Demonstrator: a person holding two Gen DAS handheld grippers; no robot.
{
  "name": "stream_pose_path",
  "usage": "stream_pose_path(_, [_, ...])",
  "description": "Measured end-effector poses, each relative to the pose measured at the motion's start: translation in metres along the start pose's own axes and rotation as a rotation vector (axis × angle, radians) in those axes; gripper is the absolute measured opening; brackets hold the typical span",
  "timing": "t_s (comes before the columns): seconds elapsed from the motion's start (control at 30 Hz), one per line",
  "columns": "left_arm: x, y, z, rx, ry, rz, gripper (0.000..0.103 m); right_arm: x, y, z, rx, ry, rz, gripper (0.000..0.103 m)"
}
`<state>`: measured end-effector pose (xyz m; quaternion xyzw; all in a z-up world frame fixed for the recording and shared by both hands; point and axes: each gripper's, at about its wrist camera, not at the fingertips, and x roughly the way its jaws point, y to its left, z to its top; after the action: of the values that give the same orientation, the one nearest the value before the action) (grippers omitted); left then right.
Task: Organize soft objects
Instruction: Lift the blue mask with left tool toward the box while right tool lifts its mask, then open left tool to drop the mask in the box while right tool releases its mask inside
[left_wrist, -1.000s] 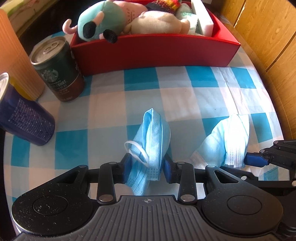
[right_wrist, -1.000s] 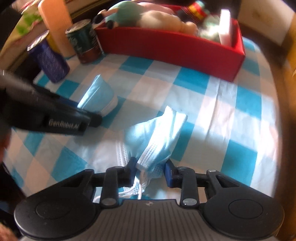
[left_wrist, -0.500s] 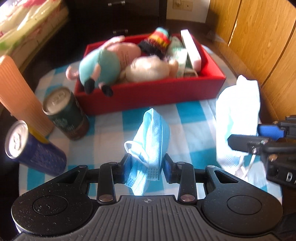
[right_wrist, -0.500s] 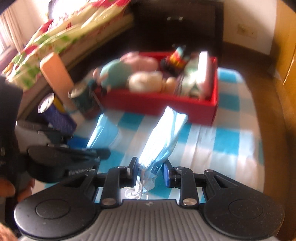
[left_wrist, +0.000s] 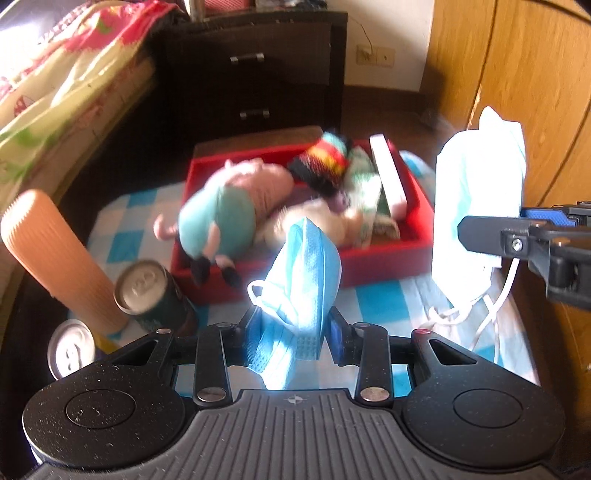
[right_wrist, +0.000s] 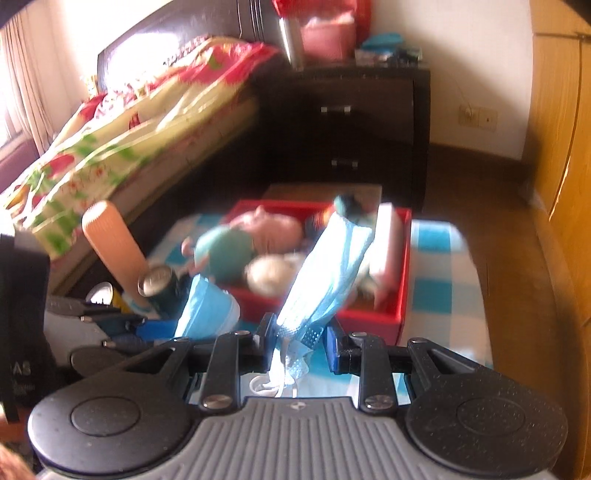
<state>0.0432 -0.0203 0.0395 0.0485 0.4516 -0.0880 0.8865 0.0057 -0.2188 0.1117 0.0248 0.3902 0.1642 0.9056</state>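
My left gripper (left_wrist: 295, 332) is shut on a folded blue face mask (left_wrist: 303, 280), held up in the air above the checked tablecloth (left_wrist: 380, 302). My right gripper (right_wrist: 299, 339) is shut on a second, paler blue face mask (right_wrist: 328, 269), whose ear loops dangle below it. In the left wrist view this second mask (left_wrist: 476, 206) hangs at the right, pinched by the right gripper's fingers (left_wrist: 484, 230). Beyond both masks stands a red box (left_wrist: 384, 262) holding plush toys (left_wrist: 221, 218), a striped knit item (left_wrist: 325, 162) and a white block (left_wrist: 388, 173).
An orange ribbed cylinder (left_wrist: 55, 258), a dark can (left_wrist: 147, 291) and a second can (left_wrist: 72, 349) stand at the table's left. Behind the table are a dark dresser (left_wrist: 258, 74) and a bed with a flowered cover (left_wrist: 55, 92). Wooden wardrobe doors (left_wrist: 517, 74) are on the right.
Both grippers have lifted their masks off the tablecloth and tilted upward. The red box now sits lower and farther off, and the room behind shows.
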Motion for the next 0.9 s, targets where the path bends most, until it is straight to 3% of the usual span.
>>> stream_pose_path(0.5, [0.009,0.018,0.066,-0.103,-0.089,0.019,0.039,0.028,-0.015,0.054,0.035,-0.062,-0.029,0.006])
stream_pose_path(0.9, [0.063,0.023,0.100,-0.141,-0.071,0.020,0.042,0.093,-0.028,0.084,0.040,-0.068,-0.049,0.006])
